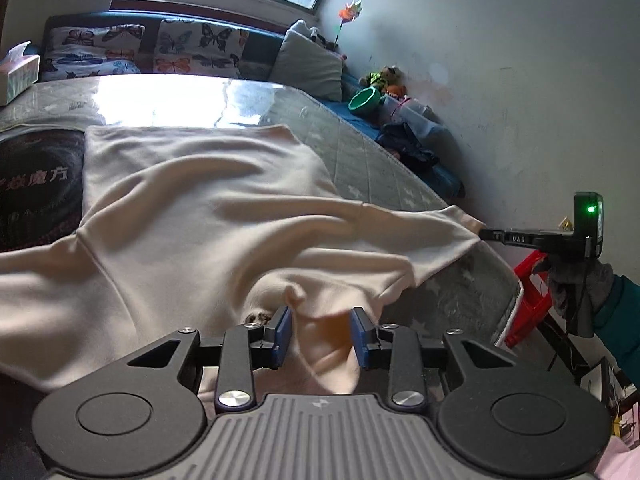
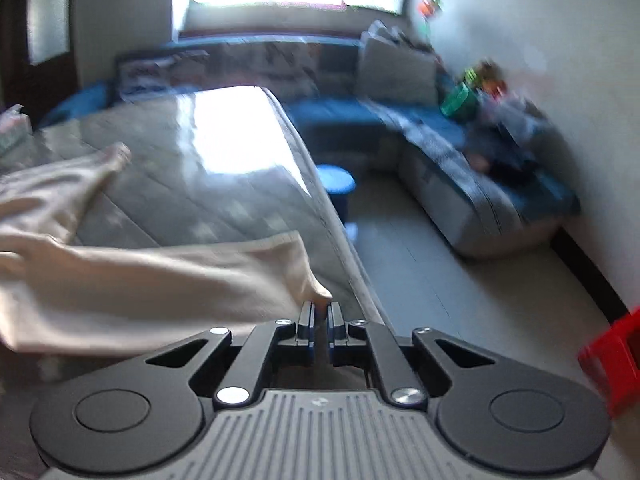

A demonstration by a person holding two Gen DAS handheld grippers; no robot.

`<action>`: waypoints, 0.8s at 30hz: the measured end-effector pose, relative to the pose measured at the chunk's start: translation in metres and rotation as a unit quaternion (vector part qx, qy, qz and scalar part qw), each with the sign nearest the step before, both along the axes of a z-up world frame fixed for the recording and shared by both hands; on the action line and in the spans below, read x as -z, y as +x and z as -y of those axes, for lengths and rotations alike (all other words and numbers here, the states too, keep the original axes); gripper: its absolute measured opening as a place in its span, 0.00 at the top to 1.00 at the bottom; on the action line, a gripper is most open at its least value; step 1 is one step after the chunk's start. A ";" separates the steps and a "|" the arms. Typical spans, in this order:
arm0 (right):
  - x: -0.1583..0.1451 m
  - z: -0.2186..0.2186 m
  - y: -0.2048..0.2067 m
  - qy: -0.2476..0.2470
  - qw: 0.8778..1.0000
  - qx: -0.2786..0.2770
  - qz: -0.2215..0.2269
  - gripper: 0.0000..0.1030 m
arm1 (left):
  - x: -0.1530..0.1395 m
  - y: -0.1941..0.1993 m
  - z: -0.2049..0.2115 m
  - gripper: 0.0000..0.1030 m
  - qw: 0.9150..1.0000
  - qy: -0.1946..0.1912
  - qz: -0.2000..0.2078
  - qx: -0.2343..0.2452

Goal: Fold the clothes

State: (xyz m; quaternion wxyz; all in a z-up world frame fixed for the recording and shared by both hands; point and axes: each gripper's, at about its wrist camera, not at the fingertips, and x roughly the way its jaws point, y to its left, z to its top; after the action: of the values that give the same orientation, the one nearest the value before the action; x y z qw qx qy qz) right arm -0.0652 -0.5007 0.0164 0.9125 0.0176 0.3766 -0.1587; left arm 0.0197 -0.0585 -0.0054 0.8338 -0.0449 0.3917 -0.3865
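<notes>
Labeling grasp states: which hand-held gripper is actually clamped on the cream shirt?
The right hand-held gripper: its jaws are pinched on the cream shirt sleeve tip. The left hand-held gripper is open, with fabric between its pads.

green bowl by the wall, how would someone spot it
Start at the blue sofa along the white wall. The green bowl sits tilted there, just past the grey cushion beside stuffed toys; it is the only bright green, scallop-rimmed thing.

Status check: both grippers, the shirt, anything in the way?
Left gripper open, jaws straddling a raised fold near the collar. Right gripper shut on sleeve cuff, pulling it outward. Cream shirt spread on table, unfolded. Nothing blocking.
</notes>
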 end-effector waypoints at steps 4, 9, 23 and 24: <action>-0.001 0.004 0.002 -0.015 1.000 0.022 0.010 0.91 | -0.002 -0.002 -0.002 0.67 1.000 0.006 0.002 0.003; -0.007 -0.001 0.019 0.007 0.999 -0.019 0.026 0.87 | -0.004 -0.002 0.003 0.67 1.000 0.012 0.007 0.009; -0.037 -0.072 0.034 0.043 0.980 -0.193 0.012 0.82 | -0.006 0.002 0.005 0.67 0.999 0.038 0.029 -0.002; -0.041 -0.082 0.033 0.048 0.975 -0.216 0.012 0.81 | -0.005 0.003 0.007 0.67 0.999 0.044 0.032 -0.002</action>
State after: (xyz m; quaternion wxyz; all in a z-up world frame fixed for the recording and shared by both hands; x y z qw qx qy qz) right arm -0.0325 -0.4183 0.0571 0.9278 -0.0181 0.3678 0.0603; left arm 0.0226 -0.0651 -0.0009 0.8479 0.0036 0.3809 -0.3688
